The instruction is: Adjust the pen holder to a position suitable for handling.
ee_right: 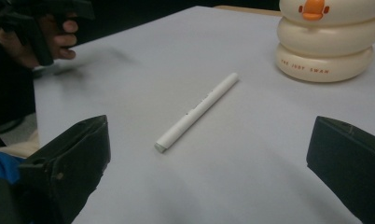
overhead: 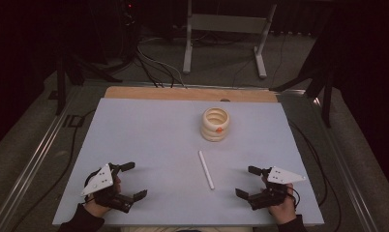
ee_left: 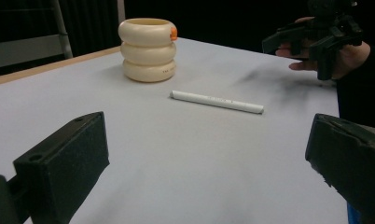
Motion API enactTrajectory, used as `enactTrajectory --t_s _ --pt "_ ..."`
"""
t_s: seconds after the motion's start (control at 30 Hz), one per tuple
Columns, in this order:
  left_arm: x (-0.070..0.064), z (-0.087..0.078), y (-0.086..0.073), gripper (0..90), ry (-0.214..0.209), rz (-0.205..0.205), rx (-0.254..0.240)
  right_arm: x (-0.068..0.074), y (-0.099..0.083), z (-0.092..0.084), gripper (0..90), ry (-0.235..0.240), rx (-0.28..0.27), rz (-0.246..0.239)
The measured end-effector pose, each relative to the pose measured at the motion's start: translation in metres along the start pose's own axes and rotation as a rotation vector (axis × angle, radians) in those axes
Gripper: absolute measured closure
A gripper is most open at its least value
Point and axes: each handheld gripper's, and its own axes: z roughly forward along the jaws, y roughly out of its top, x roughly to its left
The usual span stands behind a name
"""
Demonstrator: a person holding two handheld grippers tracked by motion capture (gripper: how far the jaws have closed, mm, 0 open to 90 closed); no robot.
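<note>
Jaws of both the left gripper (overhead: 127, 181) and right gripper (overhead: 247, 181) stand spread wide, holding nothing, near the surface's (overhead: 149, 140) front corners. White pen (overhead: 206, 169) lies flat between them, toward the front edge; cream ring holder (overhead: 215, 124) stands behind it.

Lettering "THE JUST SWAN" runs in brown capitals along the lowest ring of the cream ringed holder (ee_right: 328, 42). The white pen (ee_right: 196, 112) bears a fine printed line, apparently text, too small to read.
</note>
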Motion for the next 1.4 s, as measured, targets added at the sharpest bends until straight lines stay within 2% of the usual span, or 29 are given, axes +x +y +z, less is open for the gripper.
enactTrajectory --t_s 0.13,0.17,0.23,0.47,0.67,0.9,1.03,1.4 --pt "0.000 -0.001 0.001 0.0 0.006 0.003 0.000 0.003 0.000 0.002 0.0 -0.024 0.022 -0.029" --pt "0.000 -0.001 0.001 0.0 0.020 0.017 0.011 0.004 0.000 0.002 0.0 -0.023 0.022 -0.034" --pt "0.001 -0.002 0.001 0.0 0.032 0.019 0.013 0.005 0.000 0.003 0.0 -0.031 0.026 -0.048" --pt "0.003 -0.003 0.001 0.0 0.071 0.014 0.002 0.006 0.000 0.002 0.0 -0.052 0.019 -0.057" --pt "0.002 -0.004 0.000 0.0 0.068 0.008 0.005 0.007 0.002 0.005 0.0 -0.025 0.012 -0.043" --pt "0.003 -0.004 0.000 0.0 0.059 -0.001 0.014 0.012 0.005 0.006 0.0 -0.031 0.018 -0.050" --pt "0.002 -0.003 0.001 0.0 0.056 -0.003 0.011 0.016 0.010 0.004 0.0 -0.005 0.016 -0.038" --pt "0.003 -0.003 0.001 0.0 0.050 -0.011 0.011 0.022 0.029 -0.003 0.0 -0.020 -0.002 -0.025"
